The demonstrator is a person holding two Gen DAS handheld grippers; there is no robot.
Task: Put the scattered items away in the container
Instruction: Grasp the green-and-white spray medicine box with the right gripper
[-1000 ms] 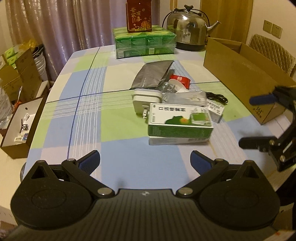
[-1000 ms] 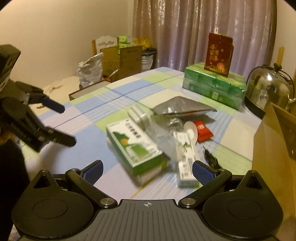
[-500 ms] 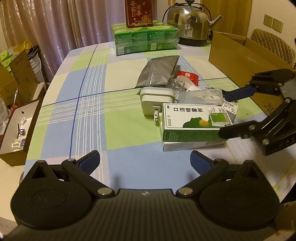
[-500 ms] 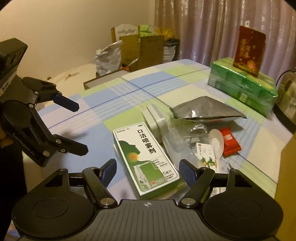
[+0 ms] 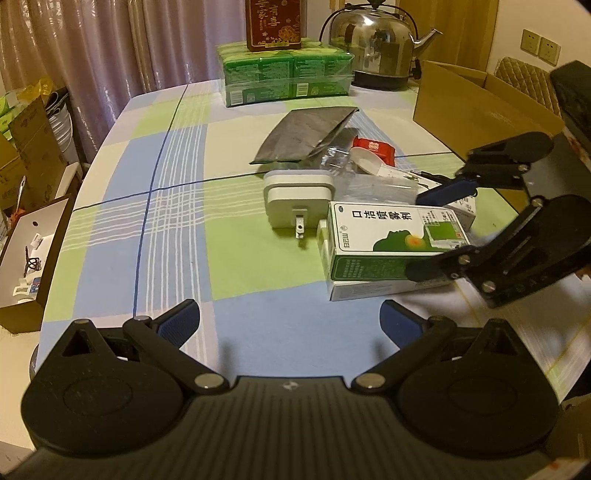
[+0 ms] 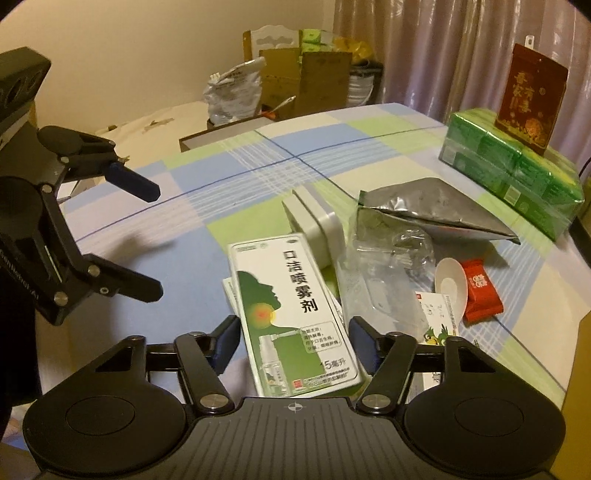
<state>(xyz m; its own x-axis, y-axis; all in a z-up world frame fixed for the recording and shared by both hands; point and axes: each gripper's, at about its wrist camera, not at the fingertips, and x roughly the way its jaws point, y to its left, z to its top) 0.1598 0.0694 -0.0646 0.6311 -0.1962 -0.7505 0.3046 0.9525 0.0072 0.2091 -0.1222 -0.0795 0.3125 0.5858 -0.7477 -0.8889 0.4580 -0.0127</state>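
Note:
A green-and-white spray box (image 6: 295, 321) lies on the checked tablecloth, on top of a flatter white box (image 5: 369, 290). My right gripper (image 6: 291, 343) is open with its two fingers either side of the spray box's near end; it also shows in the left wrist view (image 5: 424, 236). My left gripper (image 5: 290, 319) is open and empty over the table's front part, left of the pile; it shows in the right wrist view (image 6: 155, 240). A white plug adapter (image 5: 299, 195), a silver foil pouch (image 5: 306, 134), a clear plastic bag (image 6: 388, 269), a white spoon (image 6: 450, 284) and a red sachet (image 6: 480, 291) lie beside the box.
An open cardboard box (image 5: 476, 107) stands at the table's right side. A green wrapped pack (image 5: 288, 75) with a red carton (image 5: 275, 24) on top and a steel kettle (image 5: 380, 51) stand at the far end. Cartons (image 5: 26, 236) sit on the floor to the left.
My right gripper has moved in over the pile and now straddles the spray box's near end. My left gripper has come a little closer to the pile.

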